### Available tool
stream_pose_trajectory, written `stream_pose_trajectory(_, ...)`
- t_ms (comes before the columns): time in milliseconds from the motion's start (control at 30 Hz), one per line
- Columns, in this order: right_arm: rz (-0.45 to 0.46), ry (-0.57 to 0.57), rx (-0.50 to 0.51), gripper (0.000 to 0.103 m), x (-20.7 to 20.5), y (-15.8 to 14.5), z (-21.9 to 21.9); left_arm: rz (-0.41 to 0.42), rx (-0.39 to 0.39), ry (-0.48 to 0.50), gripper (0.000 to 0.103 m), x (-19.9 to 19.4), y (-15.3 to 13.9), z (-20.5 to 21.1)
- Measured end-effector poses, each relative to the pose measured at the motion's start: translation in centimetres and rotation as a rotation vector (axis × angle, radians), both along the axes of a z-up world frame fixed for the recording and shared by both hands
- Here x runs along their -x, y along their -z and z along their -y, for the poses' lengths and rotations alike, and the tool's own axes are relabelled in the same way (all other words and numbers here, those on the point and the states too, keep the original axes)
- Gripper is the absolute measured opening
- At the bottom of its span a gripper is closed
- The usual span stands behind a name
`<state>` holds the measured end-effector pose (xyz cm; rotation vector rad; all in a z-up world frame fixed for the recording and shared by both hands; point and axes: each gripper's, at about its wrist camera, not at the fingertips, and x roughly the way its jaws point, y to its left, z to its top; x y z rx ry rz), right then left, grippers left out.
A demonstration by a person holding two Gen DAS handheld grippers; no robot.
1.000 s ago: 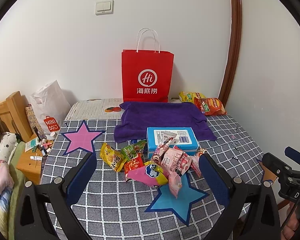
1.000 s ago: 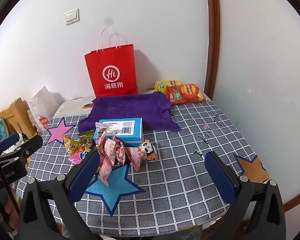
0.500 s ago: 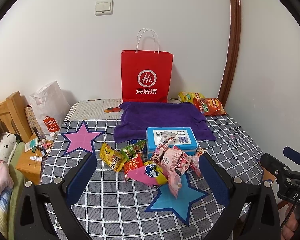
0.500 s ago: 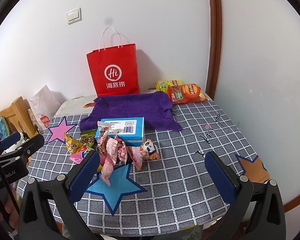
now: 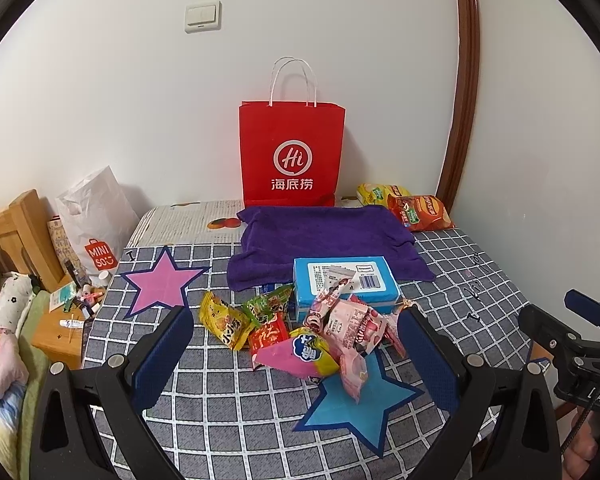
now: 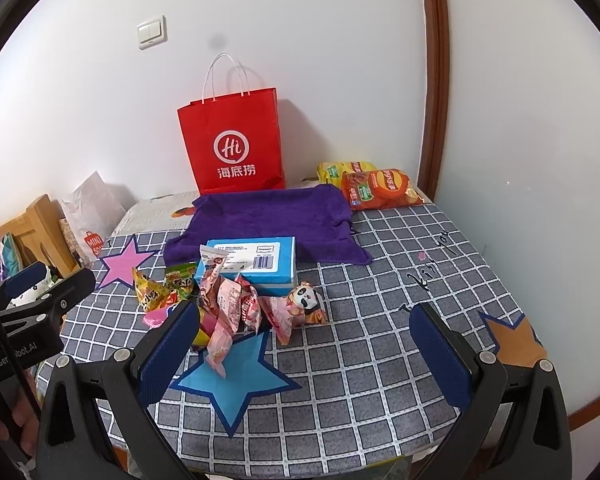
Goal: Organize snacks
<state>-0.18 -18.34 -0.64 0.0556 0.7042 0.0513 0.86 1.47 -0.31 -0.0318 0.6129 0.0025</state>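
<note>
Both tools hung above the near edge of the checked surface (image 5: 220, 392), nothing in either one. The left hand-held gripper (image 5: 296, 354) stood wide, its blue pads framing the snack pile (image 5: 308, 332) from either side without touching it. The right hand-held gripper (image 6: 304, 354) was spread just as wide, the pile sitting ahead of its left pad. The snacks lay heaped in the middle of the surface: a yellow packet (image 5: 224, 322), a green one (image 5: 270, 304), pink wrappers (image 5: 352, 328) spilling onto the blue star (image 5: 364, 408), and a panda-faced packet (image 6: 306, 304) at the heap's right edge. Right behind them sat the blue box (image 5: 346, 284), its far side on the purple towel (image 5: 320, 236). The red paper bag (image 5: 292, 156) stood upright against the wall, and two chip bags (image 6: 380, 188) lay in the far right corner, well apart from the pile.
</note>
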Motion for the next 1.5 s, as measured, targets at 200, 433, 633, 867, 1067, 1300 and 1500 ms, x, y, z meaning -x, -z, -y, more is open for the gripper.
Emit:
stream_pose_trajectory(200, -0.013, -0.011, 0.004, 0.103, -1.3, 0.7, -0.5, -0.021, 0.017, 0.005, 0.103, -1.3, 0.9, -0.6)
stream_pose_trajectory(433, -0.038, -0.013, 0.005, 0.103, -3.5, 2.1, -1.4, -0.027, 0.022, 0.012, 0.103, -2.8, 1.8, -1.8)
stream_pose_trajectory(633, -0.073, -0.022, 0.009, 0.103, -5.6, 4.1, -2.4, -0.050, 0.013, 0.011, 0.103, -4.7, 3.7, -2.9)
stream_pose_trajectory(867, -0.153, 0.012, 0.015, 0.103, -8.8, 8.2, -2.8, -0.126, 0.036, 0.024, 0.103, -8.0, 7.2, -4.6)
stream_pose_trajectory(1067, -0.212, 0.042, 0.023, 0.103, -11.3, 11.3, -2.8, -0.202, 0.058, 0.051, 0.103, -10.9, 10.8, -5.5)
stream_pose_trajectory(1300, -0.283, 0.068, 0.006, 0.103, -13.5, 14.5, -2.6, -0.258, 0.070, 0.065, 0.102, -13.4, 13.6, -6.7)
stream_pose_trajectory(1500, -0.324, 0.060, 0.007, 0.103, -14.7, 16.6, -3.4, -0.289, 0.087, 0.088, 0.102, -14.8, 15.2, -7.3)
